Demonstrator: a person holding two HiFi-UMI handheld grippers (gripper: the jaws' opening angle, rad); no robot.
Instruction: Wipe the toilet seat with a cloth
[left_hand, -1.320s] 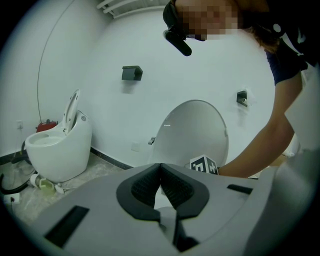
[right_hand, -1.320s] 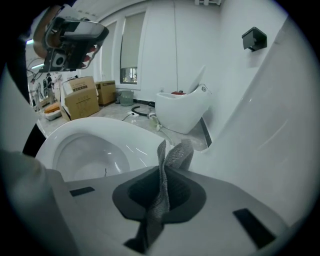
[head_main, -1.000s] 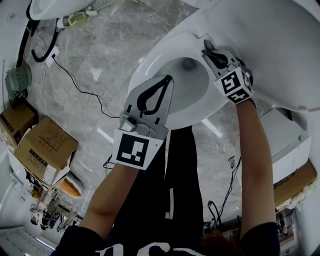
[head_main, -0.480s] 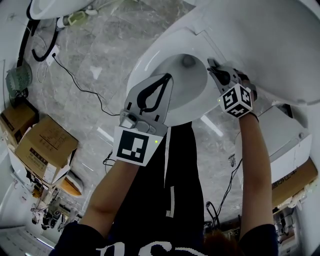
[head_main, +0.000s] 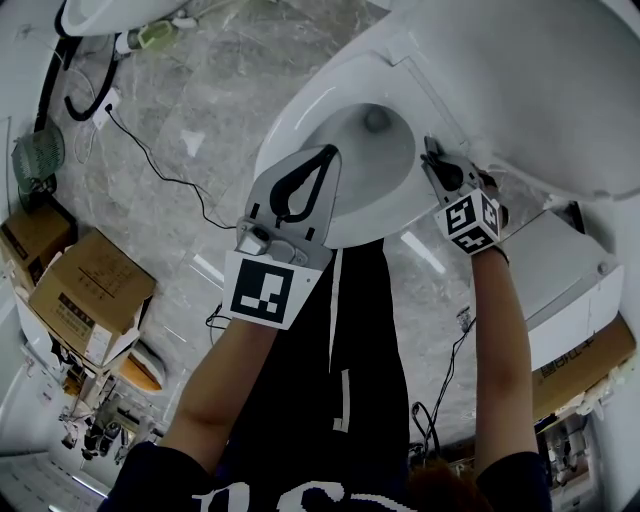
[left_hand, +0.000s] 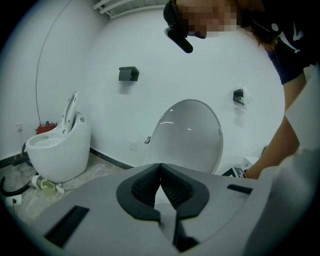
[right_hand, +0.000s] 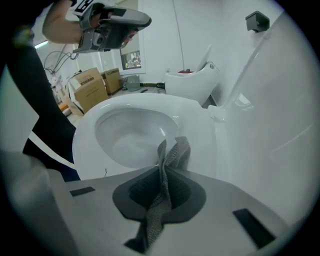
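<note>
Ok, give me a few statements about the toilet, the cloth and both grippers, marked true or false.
The right gripper is shut on a grey mesh cloth. True.
The left gripper also grips a cloth. False: its jaws are together with nothing between them.
The white toilet lid is lowered. False: it stands raised, leaving the bowl open.
Brown cardboard boxes stand on the marble floor. True.

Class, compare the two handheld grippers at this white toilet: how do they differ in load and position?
The grey left gripper is shut on nothing; the grey right gripper is shut on a grey mesh cloth. The left gripper is raised well above the white toilet seat; the right gripper is low, close to it. Both have dark jaw pads.
</note>
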